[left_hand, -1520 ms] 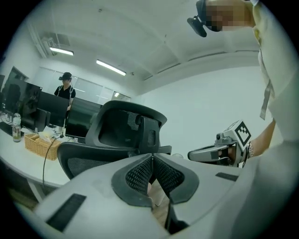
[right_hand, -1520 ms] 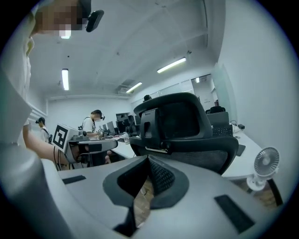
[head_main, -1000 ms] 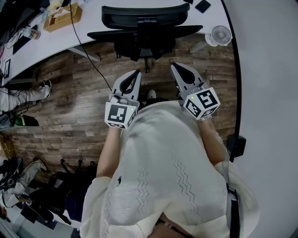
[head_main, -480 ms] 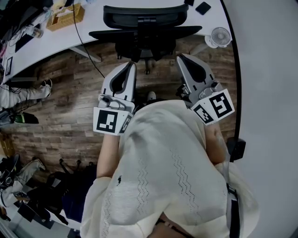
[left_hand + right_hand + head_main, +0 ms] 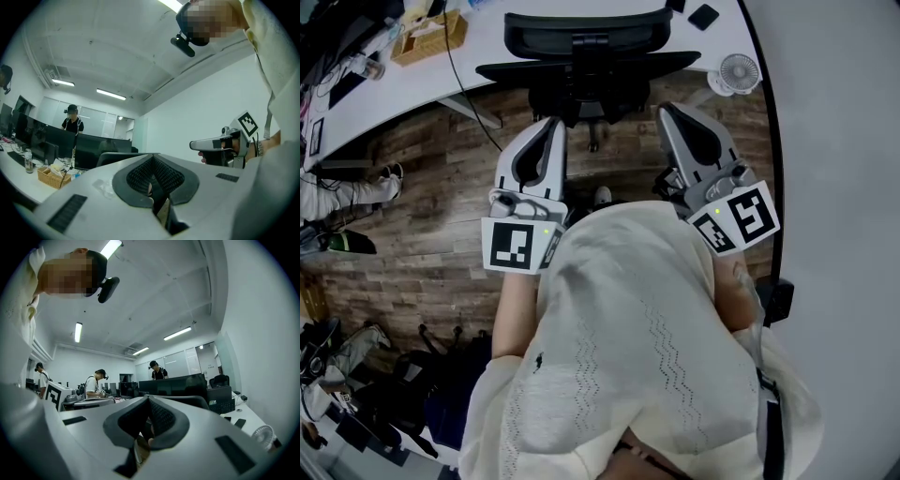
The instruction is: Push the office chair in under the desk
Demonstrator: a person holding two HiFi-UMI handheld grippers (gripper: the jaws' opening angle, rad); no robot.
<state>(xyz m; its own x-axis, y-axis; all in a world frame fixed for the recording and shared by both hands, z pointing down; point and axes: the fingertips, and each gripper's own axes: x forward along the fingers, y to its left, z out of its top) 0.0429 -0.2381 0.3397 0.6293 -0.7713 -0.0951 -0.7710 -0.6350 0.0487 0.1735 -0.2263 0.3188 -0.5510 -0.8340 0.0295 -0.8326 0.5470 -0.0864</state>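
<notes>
The black office chair [image 5: 586,42] stands at the top of the head view, its backrest facing me and its seat partly beneath the white desk [image 5: 403,89]. My left gripper [image 5: 551,124] and right gripper [image 5: 667,110] are held side by side, pointing at the chair and short of it, touching nothing. Both are shut with nothing between their pads. In the left gripper view the closed tips [image 5: 151,157] hide most of the chair's backrest [image 5: 112,157], and the right gripper [image 5: 192,145] shows alongside. The right gripper view shows its closed tips [image 5: 149,399] before the backrest [image 5: 199,402].
On the desk are a wicker basket [image 5: 427,33], a small white fan [image 5: 739,70] and a black cable [image 5: 469,94] that drops to the wooden floor. A white wall [image 5: 834,141] runs along the right. Bags [image 5: 412,384] lie at lower left. People [image 5: 97,383] stand at far desks with monitors.
Both grippers have risen toward my head, looking larger and a little further apart, and now point more level at the chair. The chair has not moved.
</notes>
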